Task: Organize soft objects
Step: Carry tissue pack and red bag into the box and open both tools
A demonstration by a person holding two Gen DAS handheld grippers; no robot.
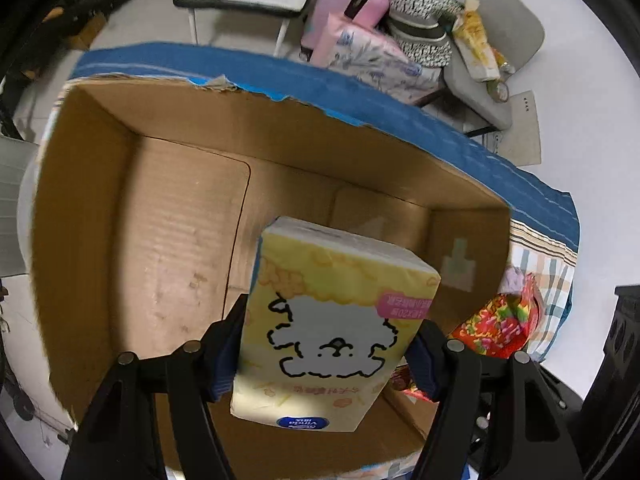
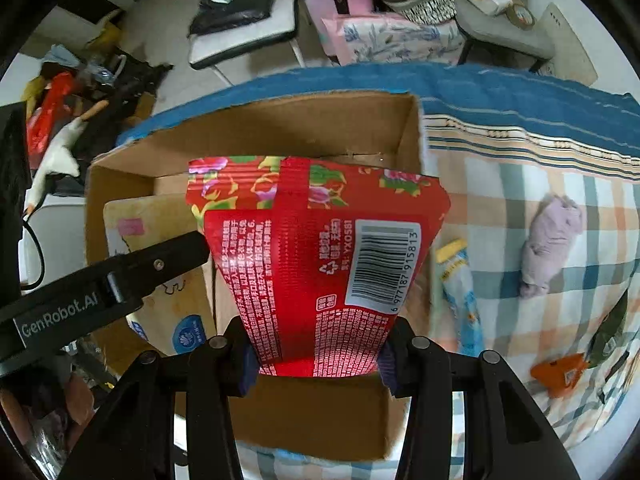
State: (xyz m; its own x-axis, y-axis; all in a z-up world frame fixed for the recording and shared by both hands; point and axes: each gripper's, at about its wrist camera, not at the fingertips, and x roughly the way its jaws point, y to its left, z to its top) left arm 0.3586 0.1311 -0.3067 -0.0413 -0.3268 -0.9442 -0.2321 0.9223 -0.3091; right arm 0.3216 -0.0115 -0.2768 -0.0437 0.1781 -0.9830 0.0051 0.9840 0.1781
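My left gripper point(image 1: 324, 356) is shut on a yellow tissue pack point(image 1: 332, 320) with a white cartoon dog, held over the open cardboard box point(image 1: 168, 208). My right gripper point(image 2: 316, 348) is shut on a red floral packet point(image 2: 320, 248) with a barcode, held above the same box point(image 2: 304, 408). The left gripper's arm point(image 2: 100, 284) and the tissue pack point(image 2: 160, 248) show at the left in the right wrist view. The red packet point(image 1: 500, 328) shows at the right edge of the box in the left wrist view.
The box stands on a plaid cloth point(image 2: 520, 200) with a blue border. On the cloth to the right lie a lilac soft item point(image 2: 548, 248), a blue and yellow sachet point(image 2: 460, 292) and an orange item point(image 2: 560, 368). Chairs with bags point(image 1: 380, 20) stand behind.
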